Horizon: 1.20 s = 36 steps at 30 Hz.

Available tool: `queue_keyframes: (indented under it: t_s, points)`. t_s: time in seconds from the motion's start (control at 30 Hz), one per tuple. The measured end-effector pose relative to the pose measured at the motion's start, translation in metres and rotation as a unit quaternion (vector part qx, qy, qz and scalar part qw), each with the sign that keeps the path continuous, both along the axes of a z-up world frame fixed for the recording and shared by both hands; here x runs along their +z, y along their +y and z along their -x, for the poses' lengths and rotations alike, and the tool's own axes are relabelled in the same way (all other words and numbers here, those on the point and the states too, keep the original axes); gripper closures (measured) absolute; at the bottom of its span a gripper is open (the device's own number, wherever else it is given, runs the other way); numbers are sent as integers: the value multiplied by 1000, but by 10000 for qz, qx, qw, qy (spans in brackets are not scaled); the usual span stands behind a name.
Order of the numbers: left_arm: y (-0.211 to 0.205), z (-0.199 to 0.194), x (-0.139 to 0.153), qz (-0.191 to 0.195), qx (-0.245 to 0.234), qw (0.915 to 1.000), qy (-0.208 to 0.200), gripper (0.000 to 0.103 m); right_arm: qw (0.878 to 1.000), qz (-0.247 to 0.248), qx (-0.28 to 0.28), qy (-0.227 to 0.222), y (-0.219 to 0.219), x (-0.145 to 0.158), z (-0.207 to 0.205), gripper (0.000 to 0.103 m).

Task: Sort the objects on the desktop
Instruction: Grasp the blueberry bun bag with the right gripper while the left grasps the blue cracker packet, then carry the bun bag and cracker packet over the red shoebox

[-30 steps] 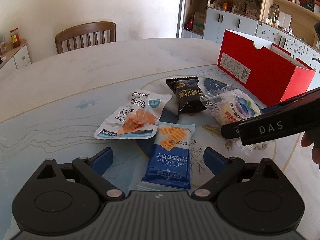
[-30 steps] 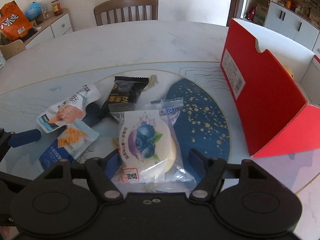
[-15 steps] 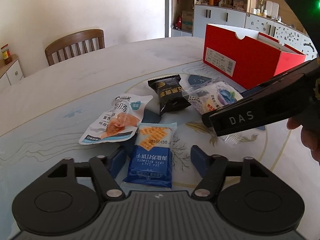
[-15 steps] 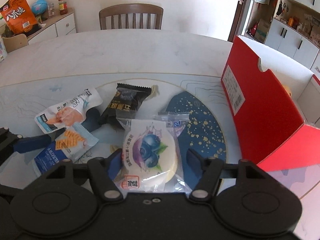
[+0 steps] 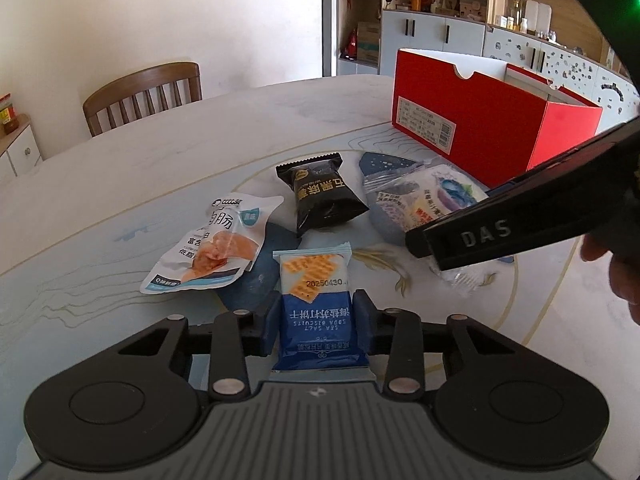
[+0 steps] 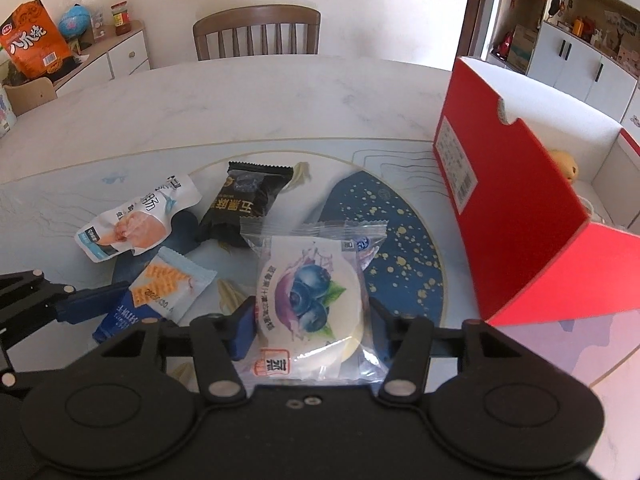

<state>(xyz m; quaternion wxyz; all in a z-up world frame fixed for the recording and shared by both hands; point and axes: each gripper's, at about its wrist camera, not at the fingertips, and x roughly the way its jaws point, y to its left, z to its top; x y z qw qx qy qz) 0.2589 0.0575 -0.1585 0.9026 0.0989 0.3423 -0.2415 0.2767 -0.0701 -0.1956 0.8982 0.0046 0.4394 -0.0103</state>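
Your table (image 5: 168, 168) is a pale marble top with a blue and gold printed mat. Take the red box (image 6: 516, 216) as your landmark: it stands open at the right of the table, with a yellowish thing inside that is too hidden to name. A wooden chair (image 6: 256, 32) stands behind the table, well apart from the box.

Just left of the box lies the blueberry cake packet (image 6: 312, 300). Your right gripper (image 6: 310, 322) has just been closing, and its blue pads now sit against both sides of this packet, pinching it on the table.

Further left from the box, the black snack packet (image 5: 322, 194) lies flat near the cake packet's far end. Beyond that, farthest from the box, is the white sausage pouch (image 5: 212, 246).

Nearest you, left of the box and beside the pouch, lies the blue cracker packet (image 5: 316, 312). Your left gripper (image 5: 316, 322) has also just been closing, and its pads press both edges of the cracker packet's lower half, gripping it while it lies on the table.
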Motion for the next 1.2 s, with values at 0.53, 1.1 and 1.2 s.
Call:
queue_keyframes:
  t_s: [0.53, 1.1, 1.2]
  points:
    - [-10, 11, 38, 273, 77, 9994, -190, 67, 9994, -310, -26, -178, -23, 36, 24, 48]
    - [-34, 31, 103, 438, -15, 9980, -463, 67, 9972, -512, 12, -543, -63, 94, 57, 48]
    - [-42, 32, 115, 515, -18, 9974, -496, 67, 9966, -520, 18, -641, -74, 104, 63, 48]
